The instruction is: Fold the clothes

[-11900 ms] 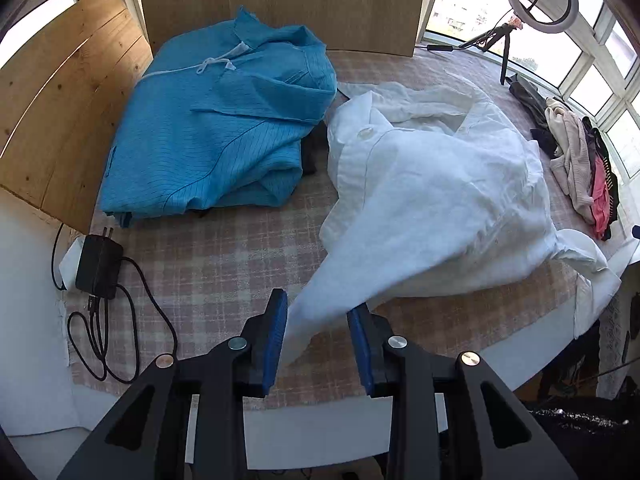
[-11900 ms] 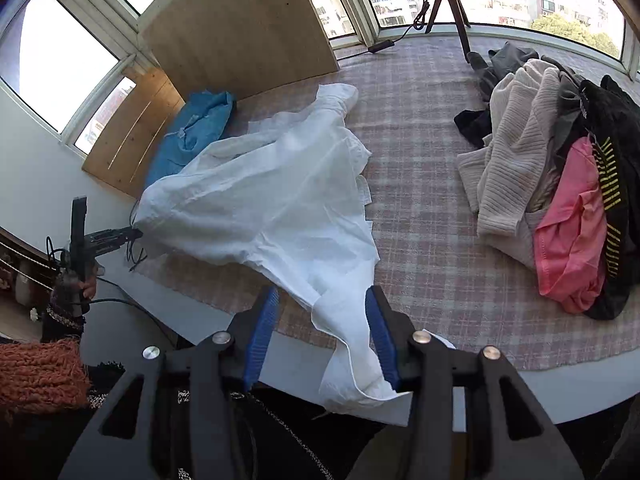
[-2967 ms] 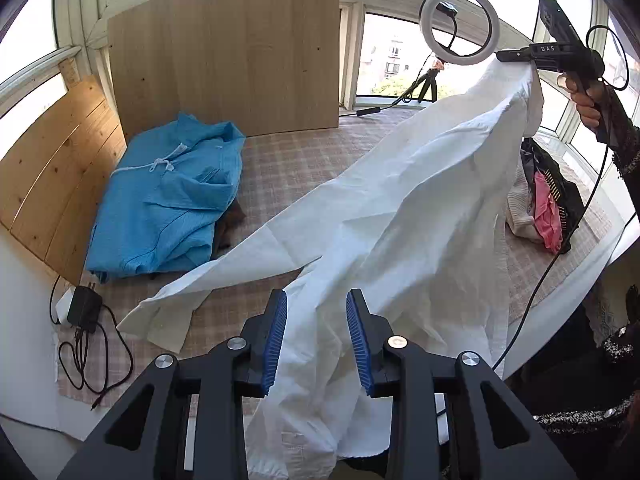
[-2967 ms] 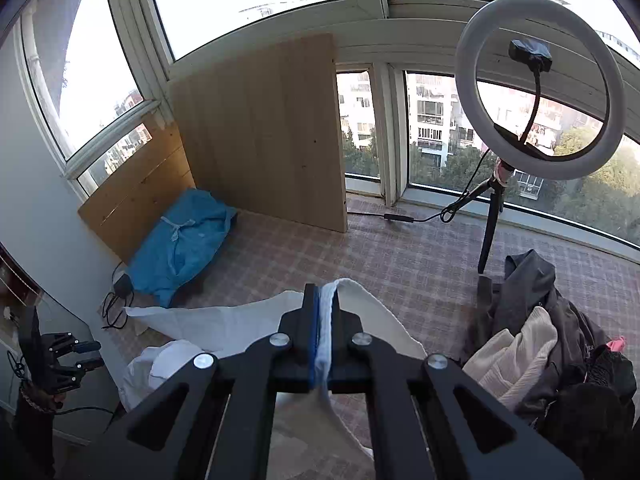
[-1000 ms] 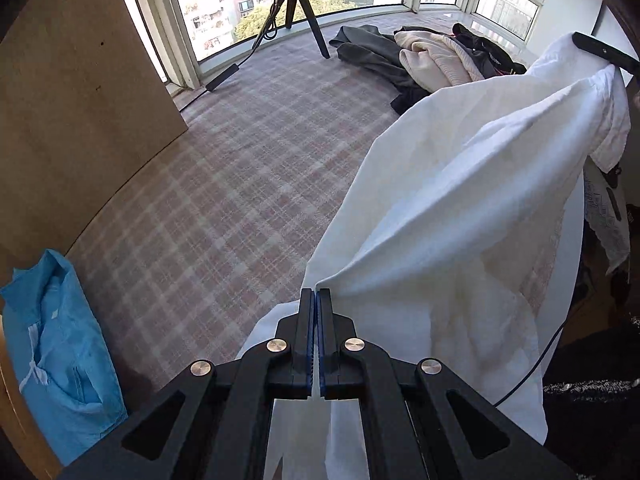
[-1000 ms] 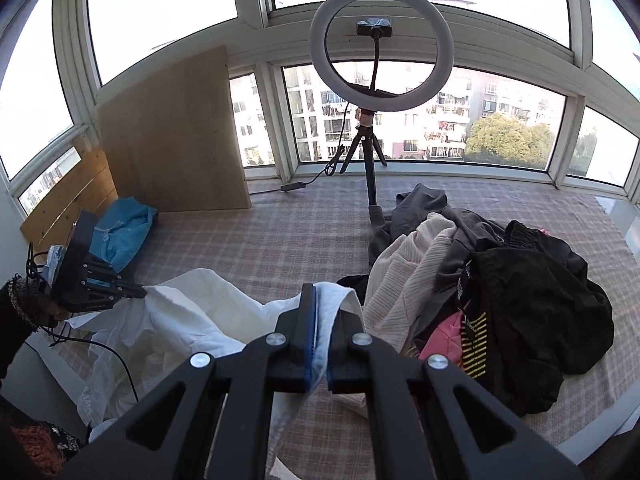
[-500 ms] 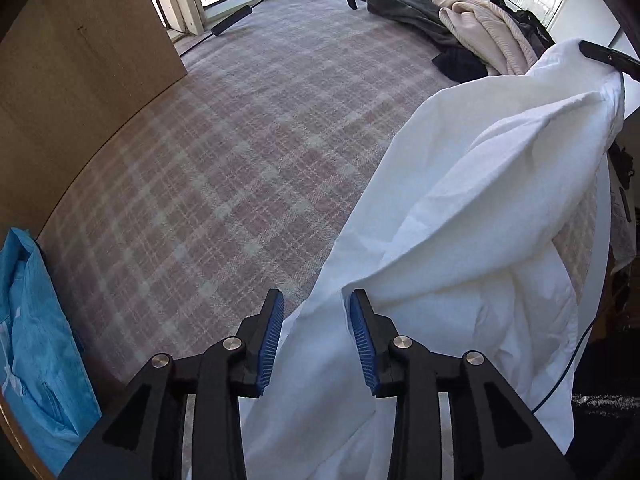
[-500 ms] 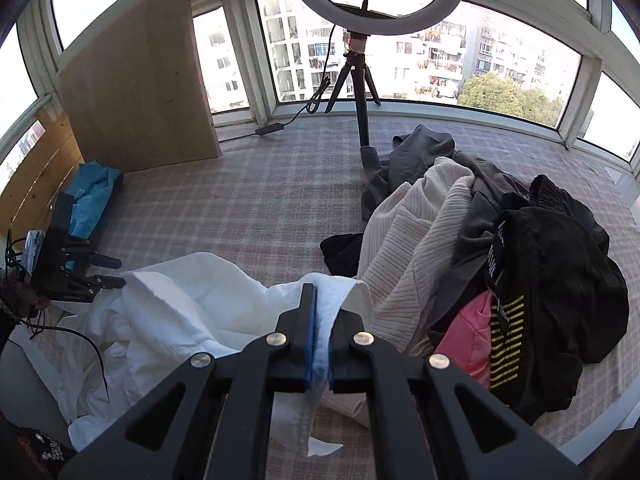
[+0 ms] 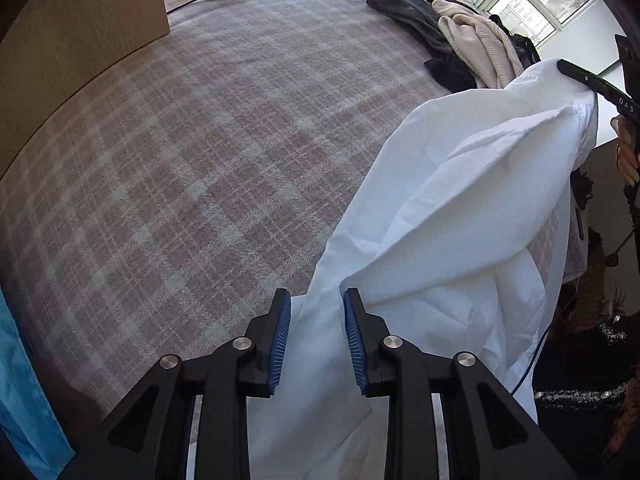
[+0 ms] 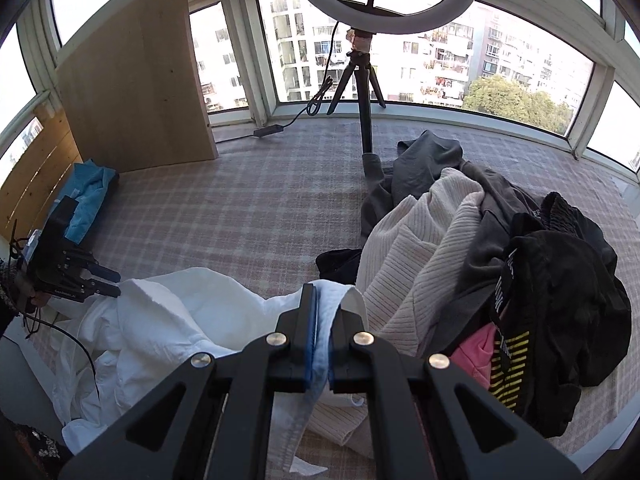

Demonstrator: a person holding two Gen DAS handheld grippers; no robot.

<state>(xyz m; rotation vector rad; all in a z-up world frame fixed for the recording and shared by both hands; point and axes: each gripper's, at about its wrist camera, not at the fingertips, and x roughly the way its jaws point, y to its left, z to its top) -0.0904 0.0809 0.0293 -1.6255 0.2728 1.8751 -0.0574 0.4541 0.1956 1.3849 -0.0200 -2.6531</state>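
Pinching a bunched edge of the white shirt [image 10: 180, 320] at lower centre, my right gripper [image 10: 322, 320] is clamped tight; my left gripper [image 9: 314, 336] gapes with cloth between its pads [image 9: 280, 332], perhaps touching, over the plaid cover [image 9: 200, 140] at left

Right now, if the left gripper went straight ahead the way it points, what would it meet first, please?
Probably the white shirt: its cloth already lies between the open fingers of the left gripper. Beyond that comes the checked cloth, though depth is unclear.
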